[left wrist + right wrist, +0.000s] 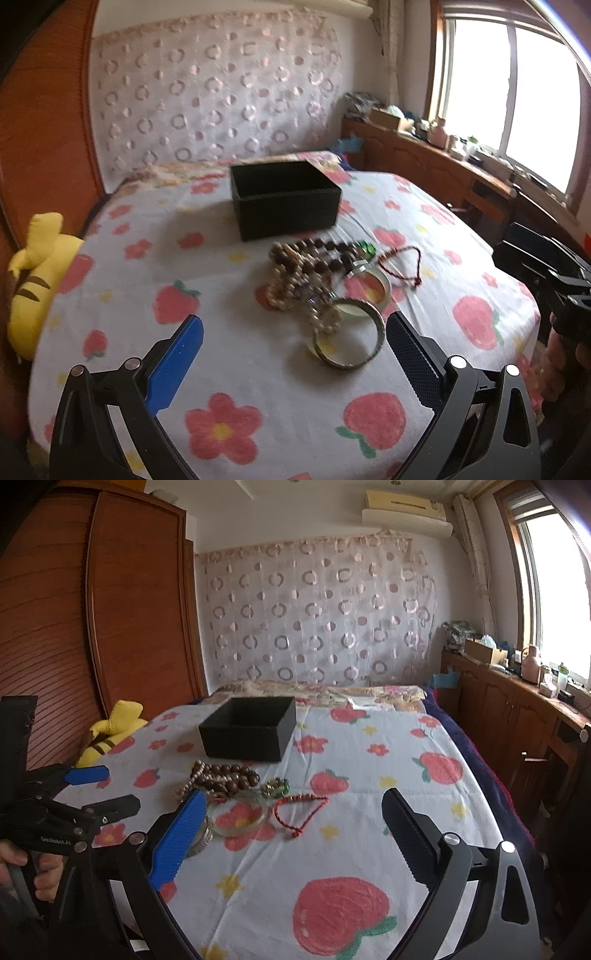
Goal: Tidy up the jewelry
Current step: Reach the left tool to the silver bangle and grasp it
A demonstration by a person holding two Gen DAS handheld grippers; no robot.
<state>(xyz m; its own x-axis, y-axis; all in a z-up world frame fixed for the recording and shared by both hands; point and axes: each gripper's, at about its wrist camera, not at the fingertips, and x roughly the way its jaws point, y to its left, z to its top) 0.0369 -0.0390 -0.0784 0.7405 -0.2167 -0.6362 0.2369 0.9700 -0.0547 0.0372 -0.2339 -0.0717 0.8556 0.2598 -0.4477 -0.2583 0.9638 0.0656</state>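
Note:
An open black box (284, 199) (249, 731) stands on the strawberry-print sheet. In front of it lies a jewelry pile: dark bead bracelets (321, 254) (225, 773), a pale bead strand (291, 288), a metal bangle (347, 343), a clear bangle (373, 286) (240, 818), a green piece (367, 249) (275, 786) and a red cord bracelet (400, 264) (301, 810). My left gripper (293, 332) (107, 786) is open and empty, just short of the metal bangle. My right gripper (293, 808) is open and empty above the red cord bracelet.
A yellow plush toy (33, 273) (110, 731) lies at the bed's left edge beside a wooden wardrobe (92, 609). A wooden cabinet (517, 716) with clutter runs along the right under the window. A patterned curtain (314, 620) hangs behind the bed.

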